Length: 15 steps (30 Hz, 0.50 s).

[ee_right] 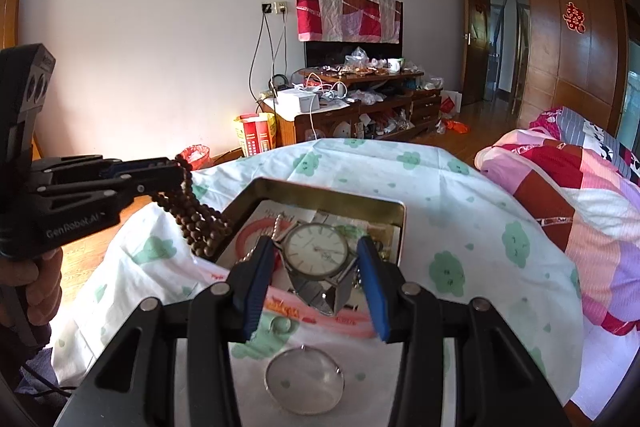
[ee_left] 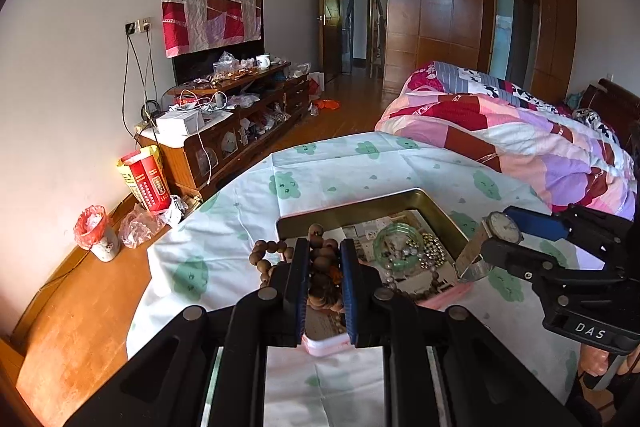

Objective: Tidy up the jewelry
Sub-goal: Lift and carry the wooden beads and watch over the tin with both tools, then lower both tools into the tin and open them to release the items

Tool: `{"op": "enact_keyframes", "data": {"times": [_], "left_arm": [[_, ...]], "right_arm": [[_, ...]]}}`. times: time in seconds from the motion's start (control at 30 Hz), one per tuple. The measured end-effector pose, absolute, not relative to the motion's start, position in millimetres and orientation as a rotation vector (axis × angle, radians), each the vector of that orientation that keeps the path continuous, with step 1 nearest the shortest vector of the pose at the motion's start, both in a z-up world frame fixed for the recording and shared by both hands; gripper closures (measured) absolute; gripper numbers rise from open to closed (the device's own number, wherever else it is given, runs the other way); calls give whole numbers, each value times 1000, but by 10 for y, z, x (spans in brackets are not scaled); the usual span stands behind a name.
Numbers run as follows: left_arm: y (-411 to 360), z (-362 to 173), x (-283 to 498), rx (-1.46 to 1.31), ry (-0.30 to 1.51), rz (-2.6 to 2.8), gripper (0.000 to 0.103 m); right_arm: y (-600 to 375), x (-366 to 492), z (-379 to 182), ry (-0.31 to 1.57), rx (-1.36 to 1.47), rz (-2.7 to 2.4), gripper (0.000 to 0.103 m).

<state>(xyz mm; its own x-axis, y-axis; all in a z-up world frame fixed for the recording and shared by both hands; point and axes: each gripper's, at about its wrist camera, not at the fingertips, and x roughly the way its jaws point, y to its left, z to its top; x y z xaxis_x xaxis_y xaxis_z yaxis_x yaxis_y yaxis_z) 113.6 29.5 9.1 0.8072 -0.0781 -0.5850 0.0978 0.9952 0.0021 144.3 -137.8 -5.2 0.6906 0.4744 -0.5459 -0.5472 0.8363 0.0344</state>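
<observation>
An open tin box [ee_left: 360,205] [ee_right: 320,189] of jewelry stands on a table under a white cloth with green clouds [ee_left: 340,167]. My left gripper [ee_left: 325,247] [ee_right: 176,167] is shut on a strand of brown wooden beads [ee_left: 266,255] [ee_right: 196,223], which hangs in loops above the box's left edge. My right gripper [ee_right: 316,247] [ee_left: 500,231] is shut on a silver wristwatch [ee_right: 318,247] [ee_left: 505,227], held above the box with its metal band drooping. A green bangle [ee_left: 396,247] and silver beads [ee_left: 432,247] lie inside the box.
A round glass lens [ee_right: 305,381] lies on the cloth in front of the box. A bed with a patchwork quilt [ee_left: 500,131] [ee_right: 580,195] adjoins the table on the right. A cluttered TV cabinet [ee_left: 240,115] and a bin [ee_left: 96,235] stand along the left wall.
</observation>
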Motion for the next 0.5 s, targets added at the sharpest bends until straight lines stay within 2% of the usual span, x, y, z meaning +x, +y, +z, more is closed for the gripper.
{"op": "enact_keyframes", "data": {"times": [0.5], "left_arm": [[206, -41, 1442, 75, 668, -85, 89]], "right_arm": [[-1300, 1759, -105, 579, -141, 552, 57]]}}
